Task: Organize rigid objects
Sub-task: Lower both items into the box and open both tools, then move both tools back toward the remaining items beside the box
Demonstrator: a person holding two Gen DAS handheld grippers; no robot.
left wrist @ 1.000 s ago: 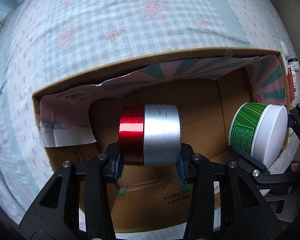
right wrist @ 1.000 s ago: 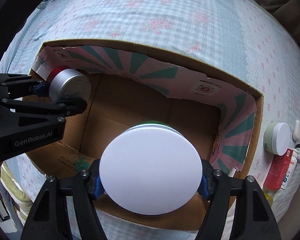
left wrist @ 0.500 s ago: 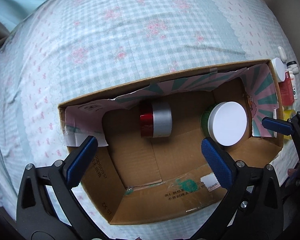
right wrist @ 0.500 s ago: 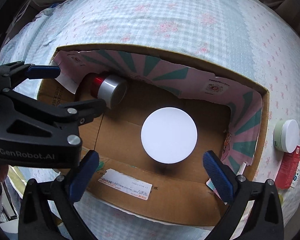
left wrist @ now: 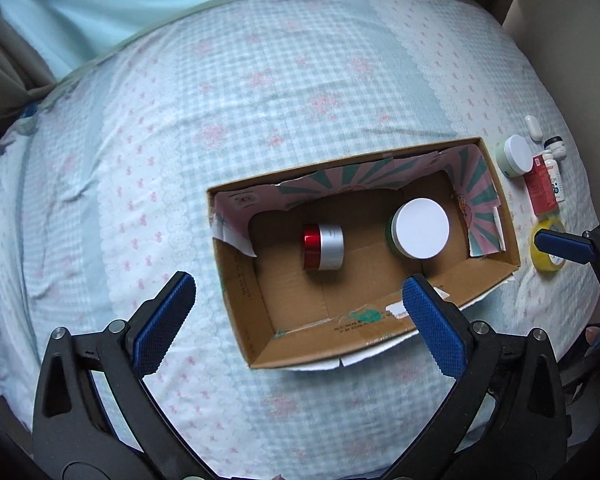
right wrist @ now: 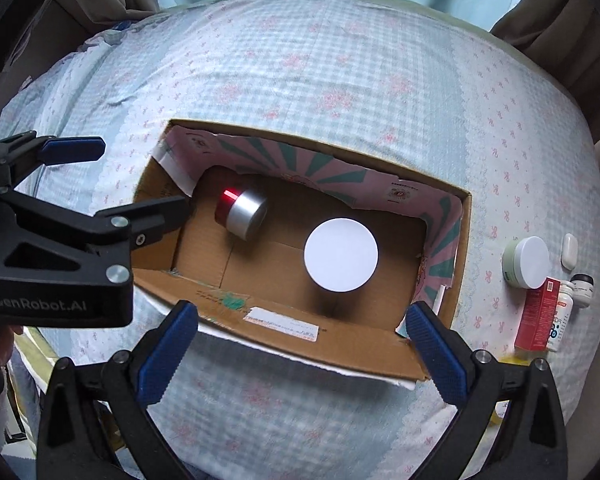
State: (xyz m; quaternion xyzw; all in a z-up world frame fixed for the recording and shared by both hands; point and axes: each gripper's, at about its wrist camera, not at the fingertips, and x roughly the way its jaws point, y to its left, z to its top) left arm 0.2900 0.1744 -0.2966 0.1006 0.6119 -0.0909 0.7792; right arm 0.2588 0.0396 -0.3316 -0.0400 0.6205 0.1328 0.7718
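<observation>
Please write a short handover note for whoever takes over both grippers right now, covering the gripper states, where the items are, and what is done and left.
Left gripper: open, holding nothing, above the cardboard box.
Right gripper: open, holding nothing, above the same box.
In the box: the red-and-silver jar lying on its side at the left; the green jar with a white lid upright at the right. The two are apart.
Done: those two are stowed.
Left: on the bedspread right of the box, a small white-lidded jar, red carton, white bottle, dark-capped bottle, small white case and yellow tape roll.
</observation>
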